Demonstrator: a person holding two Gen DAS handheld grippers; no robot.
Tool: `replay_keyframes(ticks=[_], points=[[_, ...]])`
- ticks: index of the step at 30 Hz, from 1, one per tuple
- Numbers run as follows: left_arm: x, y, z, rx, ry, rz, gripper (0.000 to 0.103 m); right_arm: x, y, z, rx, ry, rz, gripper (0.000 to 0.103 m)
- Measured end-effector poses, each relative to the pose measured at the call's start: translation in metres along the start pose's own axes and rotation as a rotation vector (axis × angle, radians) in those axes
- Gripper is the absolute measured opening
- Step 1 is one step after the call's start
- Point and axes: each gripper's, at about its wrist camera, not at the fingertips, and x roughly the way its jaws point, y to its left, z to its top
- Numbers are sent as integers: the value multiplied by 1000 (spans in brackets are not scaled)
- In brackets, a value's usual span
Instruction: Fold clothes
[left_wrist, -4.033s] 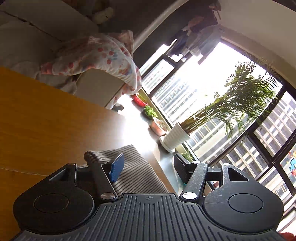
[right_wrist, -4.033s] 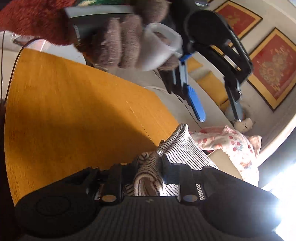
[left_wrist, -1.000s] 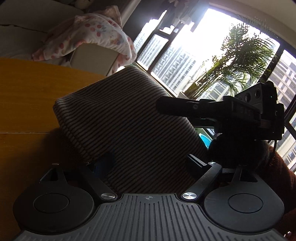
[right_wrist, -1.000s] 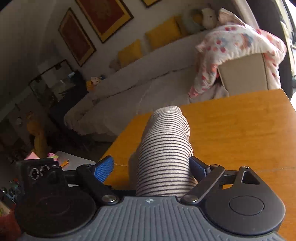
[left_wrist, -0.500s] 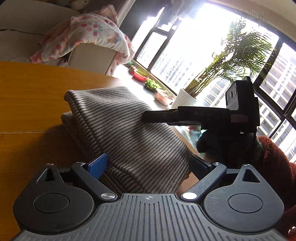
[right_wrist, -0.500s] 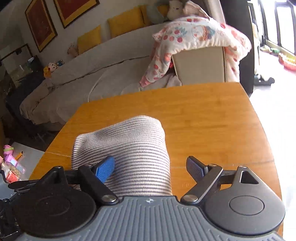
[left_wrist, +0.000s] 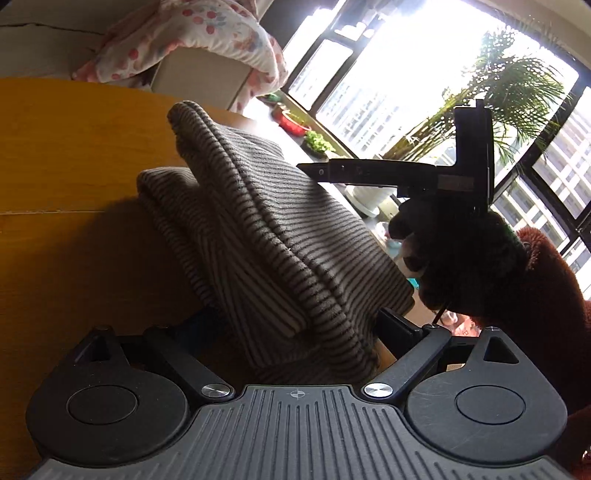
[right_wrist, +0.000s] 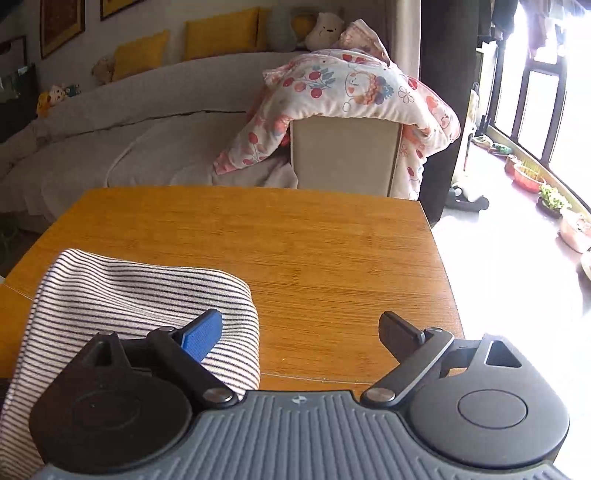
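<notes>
Wooden table (right_wrist: 314, 251), sofa beyond, window to right.
Right gripper (right_wrist: 299, 332): jaws spread wide, nothing between; half second earlier they straddled striped garment (right_wrist: 122, 295), which now lies left of its blue pad, released.
Left gripper (left_wrist: 291, 325): jaws wide, straddling garment (left_wrist: 258, 236) as before; clamping not evident.
Garment: folded, layered, resting on table, upper fold more bunched than before.
Judgement: fold laid down; tidying may remain.
</notes>
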Motion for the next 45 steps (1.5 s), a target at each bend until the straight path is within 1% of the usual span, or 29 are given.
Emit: replay_keyframes(ticks=[2,5,6,9,11,12,13,15,17,19,22,24,26,27,28,29,31,32,35,36,37,39,42,43,45], points=[[-14,-1,8,23,-40,-8,95,-26,-6,-15,29,-20,82,93],[-38,2,28,27,-128,4,95,-51,-5,-40,28,-30,146,93],[-44,2,35,23,-159,0,95,-55,-2,-47,20,-29,154,93],[-55,-3,62,11,-265,-54,95,-59,10,-69,-6,-18,157,94],[-47,-5,76,-14,-295,-93,97,-54,15,-75,9,-6,173,97],[-35,-4,82,-30,-283,-102,97,-51,17,-77,19,0,176,98],[-21,1,86,-48,-250,-82,97,-50,19,-79,24,2,178,99],[10,14,89,-83,-164,-20,97,-51,24,-82,15,-6,179,99],[35,32,81,-116,-84,47,95,-62,30,-81,-26,-44,175,99],[38,35,73,-96,-97,48,94,-73,37,-79,-67,-81,172,99],[36,27,70,-48,-92,80,94,-89,47,-78,-128,-138,166,99],[36,22,68,-11,-84,97,94,-100,59,-73,-156,-190,206,99],[35,21,67,-1,-84,102,94,-99,76,-72,-194,-196,237,99],[34,21,66,-1,-85,102,94,-91,85,-75,-218,-166,232,99],[34,22,66,-4,-87,99,94,-78,95,-81,-245,-109,210,99],[33,22,66,-6,-89,96,94,-68,105,-89,-280,-81,177,101],[32,22,64,-7,-91,95,94,-64,126,-112,-430,-127,96,103],[33,23,66,-4,-91,98,94,-64,132,-117,-470,-131,74,103],[32,21,67,5,-87,108,94,-64,135,-118,-469,-124,62,103],[29,19,68,-1,-89,126,94,-65,134,-117,-466,-120,66,103],[24,17,69,-12,-96,144,94,-65,134,-116,-464,-115,69,103],[7,12,65,-36,-129,145,94,-65,133,-117,-464,-117,70,103],[-16,8,51,-87,-151,137,95,-64,132,-117,-456,-123,76,103],[-18,9,47,-98,-143,134,95,-64,131,-117,-453,-124,79,103],[-18,10,36,-107,-110,131,91,-65,128,-114,-441,-122,97,103]])
